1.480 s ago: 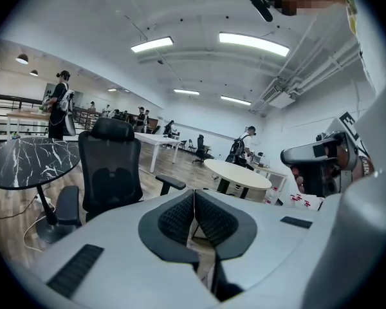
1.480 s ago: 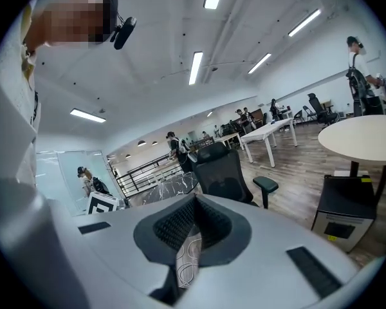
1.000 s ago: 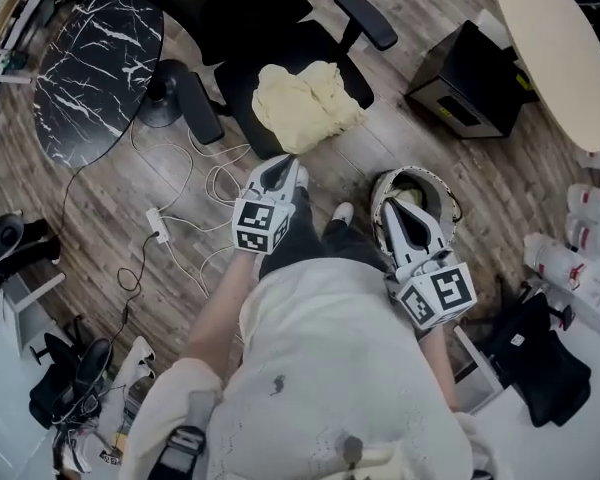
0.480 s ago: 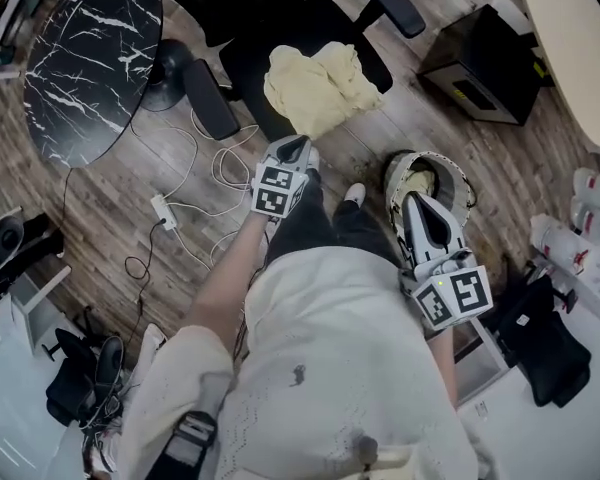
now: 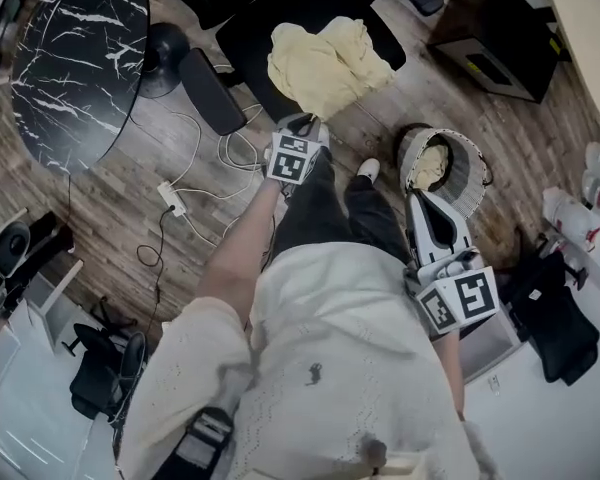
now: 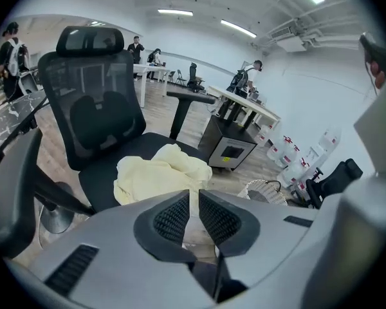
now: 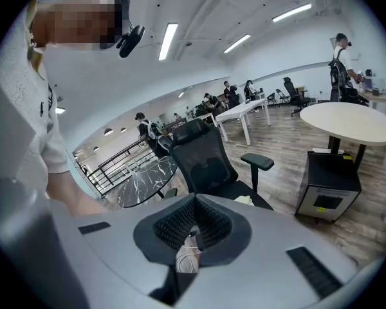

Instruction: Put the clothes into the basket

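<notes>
A crumpled pale yellow garment (image 5: 325,63) lies on the seat of a black office chair (image 5: 280,18). My left gripper (image 5: 302,121) hangs just in front of that seat, pointing down at it. Its jaws are opening by a narrow gap, with nothing between them. In the left gripper view the garment (image 6: 161,172) lies just beyond the left gripper (image 6: 193,201). A white wire basket (image 5: 467,173) stands on the floor to the right, with yellow cloth (image 5: 430,163) inside. My right gripper (image 5: 427,196) is beside the basket's near rim, shut and empty.
A black marble-patterned round table (image 5: 70,58) stands at the left. White cables and a power strip (image 5: 172,198) lie on the wooden floor. A black cabinet (image 5: 495,33) sits behind the basket. Dark bags (image 5: 555,318) and white bottles (image 5: 590,208) are at the right.
My left gripper has moved forward and down to the chair's front edge, and its jaws have parted slightly. The right gripper has moved a little along the basket's near side.
</notes>
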Motion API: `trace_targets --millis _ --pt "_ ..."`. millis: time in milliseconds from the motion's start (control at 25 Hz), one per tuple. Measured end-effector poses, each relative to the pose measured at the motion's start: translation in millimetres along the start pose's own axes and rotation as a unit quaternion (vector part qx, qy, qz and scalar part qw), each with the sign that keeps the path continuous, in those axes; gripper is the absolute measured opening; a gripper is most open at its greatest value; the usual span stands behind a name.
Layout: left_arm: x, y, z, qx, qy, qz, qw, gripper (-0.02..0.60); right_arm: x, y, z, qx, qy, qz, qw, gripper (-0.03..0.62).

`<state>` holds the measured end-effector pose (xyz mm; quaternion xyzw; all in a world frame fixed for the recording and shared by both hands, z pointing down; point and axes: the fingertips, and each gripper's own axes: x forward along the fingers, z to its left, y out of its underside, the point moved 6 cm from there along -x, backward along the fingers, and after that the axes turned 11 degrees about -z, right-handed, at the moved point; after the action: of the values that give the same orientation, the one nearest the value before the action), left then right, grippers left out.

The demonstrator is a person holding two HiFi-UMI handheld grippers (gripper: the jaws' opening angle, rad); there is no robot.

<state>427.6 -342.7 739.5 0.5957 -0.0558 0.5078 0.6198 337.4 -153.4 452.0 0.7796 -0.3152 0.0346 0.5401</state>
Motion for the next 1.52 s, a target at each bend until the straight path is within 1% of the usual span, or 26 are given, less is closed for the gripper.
trace_targets --millis 80,240,280,360,440,560,720,920,1040,1240,1360,1520 --pt "12 5 10 -0.004 0.002 0.011 0.9999 0.087 8 5 -4 0.007 0.008 0.007 1.000 0.009" --pt "35 12 30 -0.002 0.000 0.032 0.9995 0.109 20 13 -11 0.019 0.022 0.018 0.999 0.009" --pt "40 14 34 -0.005 0.001 0.039 0.9992 0.114 23 14 -12 0.022 0.025 0.020 0.999 0.009" --pt "51 19 42 -0.020 0.001 0.056 0.9982 0.143 28 15 -14 0.030 0.032 0.021 0.999 0.009" --pt "62 27 51 -0.026 -0.002 0.077 0.9967 0.152 33 18 -17 0.039 0.038 0.021 0.998 0.009" --pt "82 41 64 -0.008 -0.006 0.099 0.9950 0.156 41 23 -23 0.048 0.046 0.024 0.997 0.009" --pt "104 51 79 0.008 -0.006 0.112 0.9937 0.163 50 33 -31 0.057 0.056 0.034 0.996 0.009" --pt "130 65 92 0.036 -0.005 0.140 0.9895 0.167 56 45 -48 0.079 0.073 0.045 0.993 0.009" --pt "147 71 101 0.043 -0.004 0.154 0.9871 0.172 60 51 -59 0.089 0.088 0.052 0.991 0.009" --pt "184 68 111 0.058 0.002 0.153 0.9866 0.196 66 68 -73 0.103 0.112 0.068 0.986 0.009" --pt "207 65 119 0.082 -0.001 0.152 0.9850 0.224 70 78 -77 0.114 0.120 0.077 0.983 0.009" --pt "235 68 122 0.110 -0.009 0.165 0.9802 0.252 76 91 -84 0.127 0.120 0.088 0.981 0.009"
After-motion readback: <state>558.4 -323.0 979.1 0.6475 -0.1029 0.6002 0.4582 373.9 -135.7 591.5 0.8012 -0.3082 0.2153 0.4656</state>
